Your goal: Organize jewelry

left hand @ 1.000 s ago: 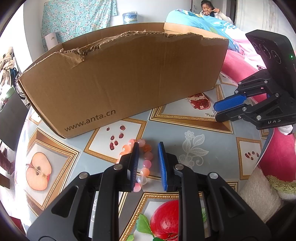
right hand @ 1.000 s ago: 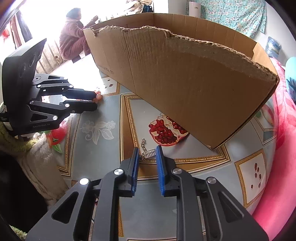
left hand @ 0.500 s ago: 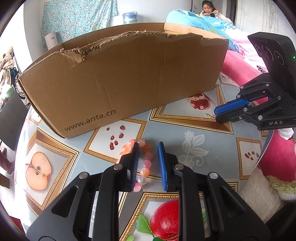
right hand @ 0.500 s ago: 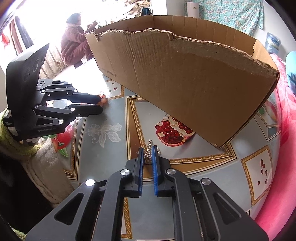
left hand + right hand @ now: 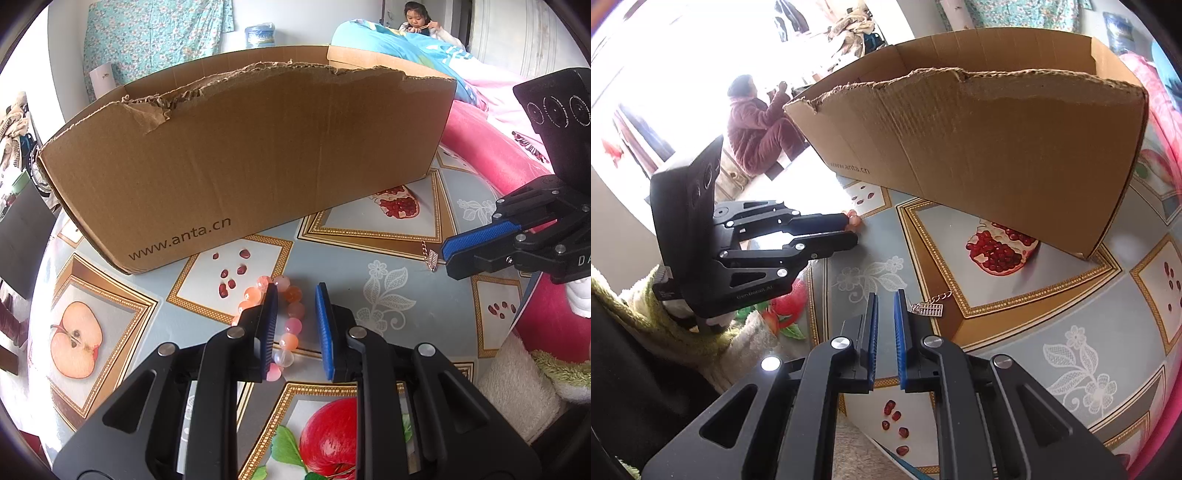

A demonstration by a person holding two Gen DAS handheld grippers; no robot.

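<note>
A pink and orange bead bracelet (image 5: 288, 317) lies on the fruit-print tablecloth in front of the cardboard box (image 5: 258, 162). My left gripper (image 5: 295, 295) is open and straddles the bracelet's right side without closing on it. A small silver chain with a charm (image 5: 929, 305) lies on the cloth and also shows in the left wrist view (image 5: 430, 258). My right gripper (image 5: 885, 299) has narrowed to a small gap and sits just left of the chain, which lies outside its jaws. The left gripper also shows in the right wrist view (image 5: 851, 230).
The open-topped box (image 5: 979, 147) with a torn front wall fills the back of the table. A pink bedcover (image 5: 491, 155) lies at the right. A person sits on the bed (image 5: 417, 18) and another by the window (image 5: 757, 125). The table edge (image 5: 849, 424) is near.
My right gripper has narrowed and swung left, so the chain now lies to the right of its fingers. The left gripper and bracelet have not moved.
</note>
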